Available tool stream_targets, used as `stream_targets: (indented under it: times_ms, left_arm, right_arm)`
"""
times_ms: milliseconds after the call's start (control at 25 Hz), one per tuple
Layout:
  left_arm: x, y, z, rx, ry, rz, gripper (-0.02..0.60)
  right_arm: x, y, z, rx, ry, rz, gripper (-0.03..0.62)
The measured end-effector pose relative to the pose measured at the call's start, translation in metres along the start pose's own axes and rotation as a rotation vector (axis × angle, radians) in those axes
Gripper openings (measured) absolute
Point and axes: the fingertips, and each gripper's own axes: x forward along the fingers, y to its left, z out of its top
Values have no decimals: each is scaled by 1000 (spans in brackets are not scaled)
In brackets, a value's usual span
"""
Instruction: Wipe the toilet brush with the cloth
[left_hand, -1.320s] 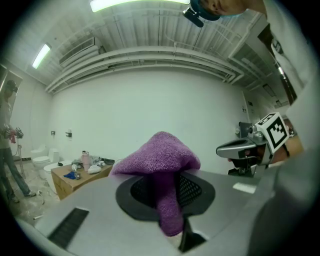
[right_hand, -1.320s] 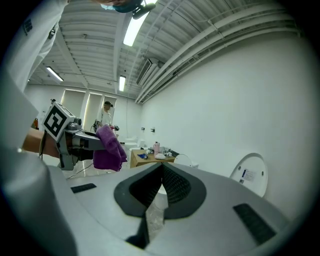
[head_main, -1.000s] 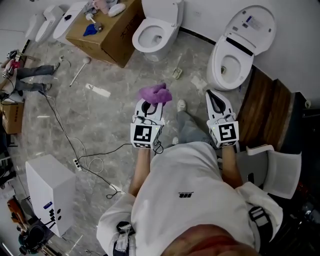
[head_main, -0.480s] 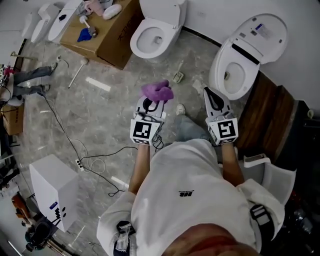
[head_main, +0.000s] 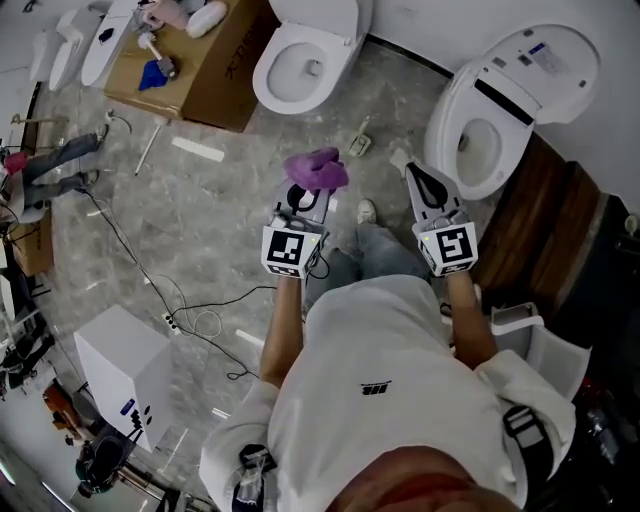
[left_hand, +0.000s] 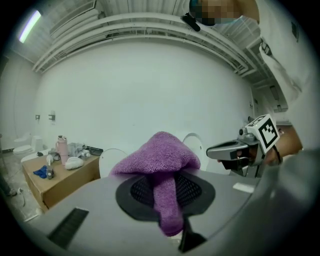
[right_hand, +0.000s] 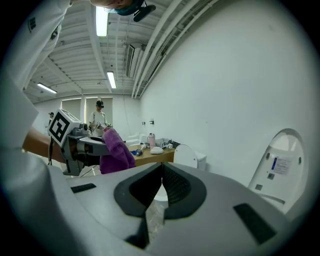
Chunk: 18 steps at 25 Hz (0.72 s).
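the left gripper (head_main: 303, 200) is clamped on the purple cloth (head_main: 317, 168), bunched at its tips mid-frame ready for wiping, while the right gripper (head_main: 421, 175) is closed on nothing, probably free to pick up what looks like the toilet brush (head_main: 150, 148) lying on the floor (head_main: 220, 230) at upper left.

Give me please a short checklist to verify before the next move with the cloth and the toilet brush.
1. Purple cloth clamped in left claw: ok.
2. Right claw free, shut on nothing: ok.
3. Toilet brush held by a claw: not ok, neither holds it.
4. Toilet brush found: cannot tell; a white stick lies on the floor beside the cardboard box.
5. Both claws apart from each other: ok.
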Motion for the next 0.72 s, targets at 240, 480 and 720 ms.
stream_targets:
  times_ms: [240, 480, 720]
  left_arm:
    - [31, 21, -33, -22, 31, -54, 64]
    - [56, 42, -76, -1, 57, -113, 64]
    - [79, 65, -135, -8, 89, -150, 64]
  right_arm:
    - [27, -9, -33, 47, 10, -8, -3]
    - [54, -12, -72, 48, 44, -47, -5]
    - [83, -14, -129, 42, 83, -95, -3]
